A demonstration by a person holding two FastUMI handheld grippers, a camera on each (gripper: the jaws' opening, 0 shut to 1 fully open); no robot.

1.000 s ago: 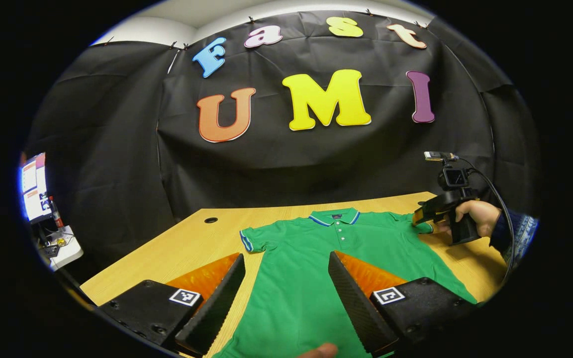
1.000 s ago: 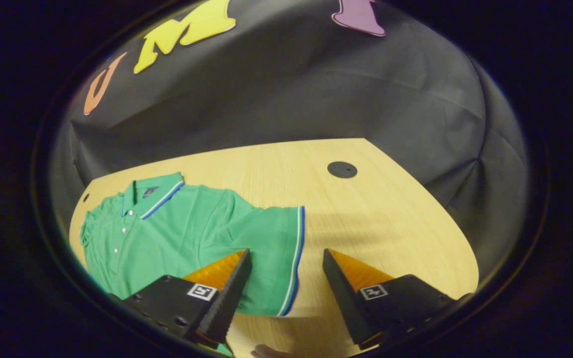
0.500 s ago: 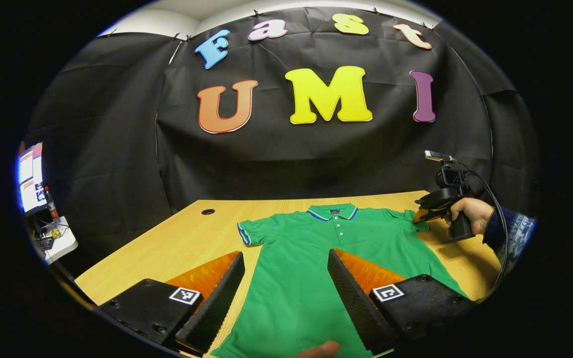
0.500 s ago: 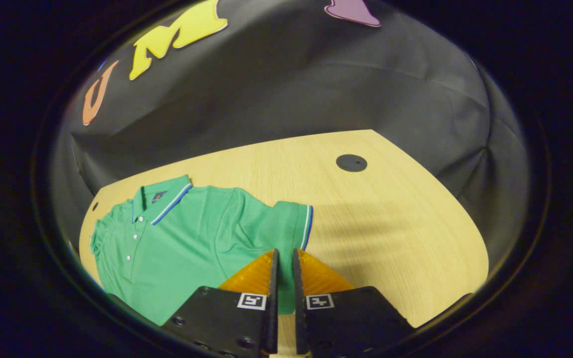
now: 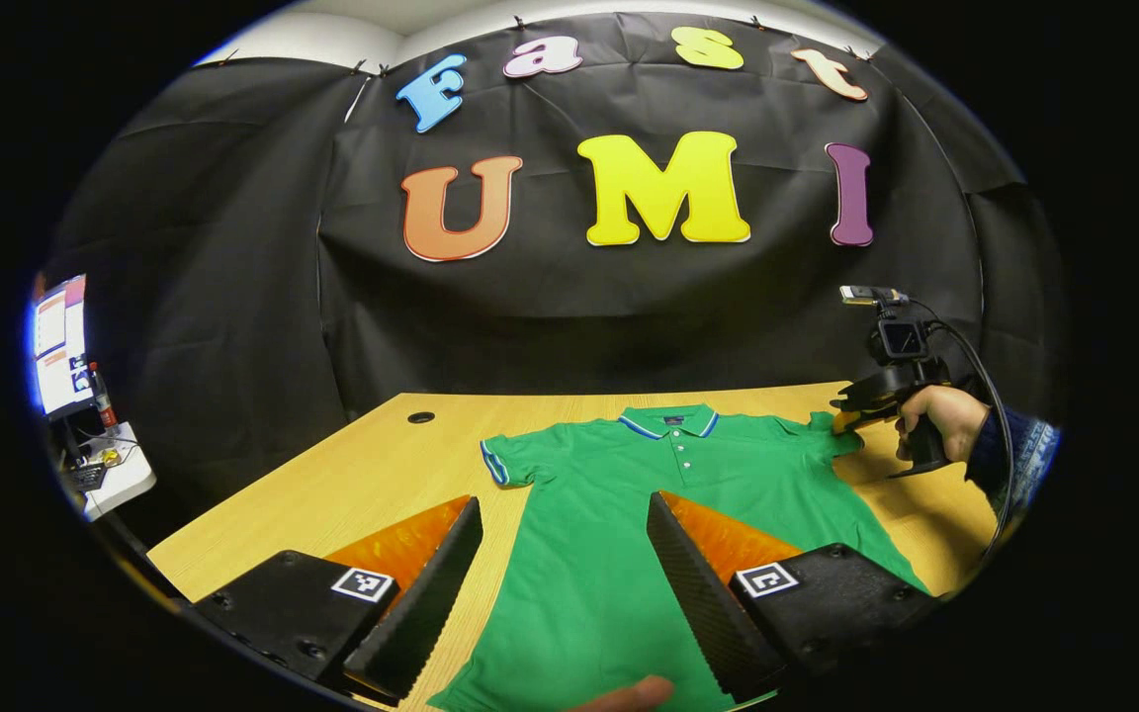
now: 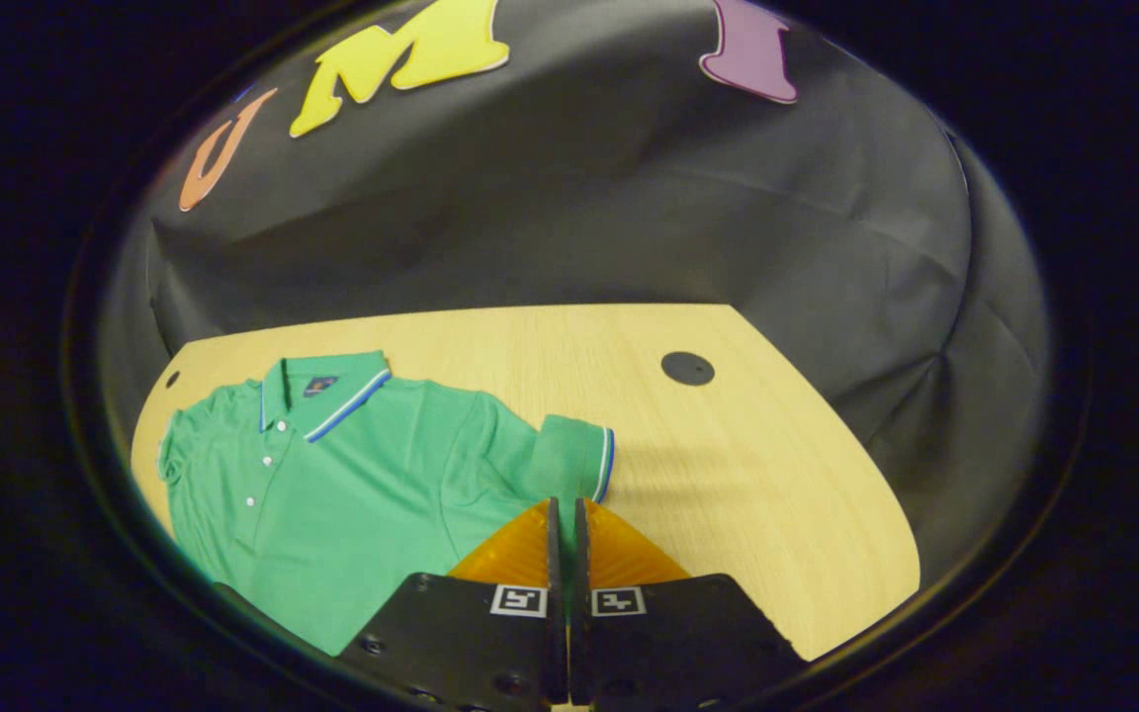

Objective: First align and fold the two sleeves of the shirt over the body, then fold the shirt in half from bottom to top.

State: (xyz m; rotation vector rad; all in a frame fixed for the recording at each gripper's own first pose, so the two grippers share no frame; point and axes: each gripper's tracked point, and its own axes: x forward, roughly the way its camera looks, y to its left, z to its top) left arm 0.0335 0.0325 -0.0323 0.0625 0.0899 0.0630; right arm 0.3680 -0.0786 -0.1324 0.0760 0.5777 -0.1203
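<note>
Shirt lies flat on the table, collar toward the back wall, buttons up. Left gripper hovers low over the hem end, fingers wide apart, gripping nothing. Across the table, a hand holds the right gripper at the shirt's far sleeve. From the right gripper view, that gripper has its fingers pressed together on the sleeve, whose striped cuff bunches up just ahead of the tips. The shirt's hem is cut off at the bottom of the left gripper view. A small neck label shows inside the collar, too small to read. At the far left, a lit screen is blurred.
</note>
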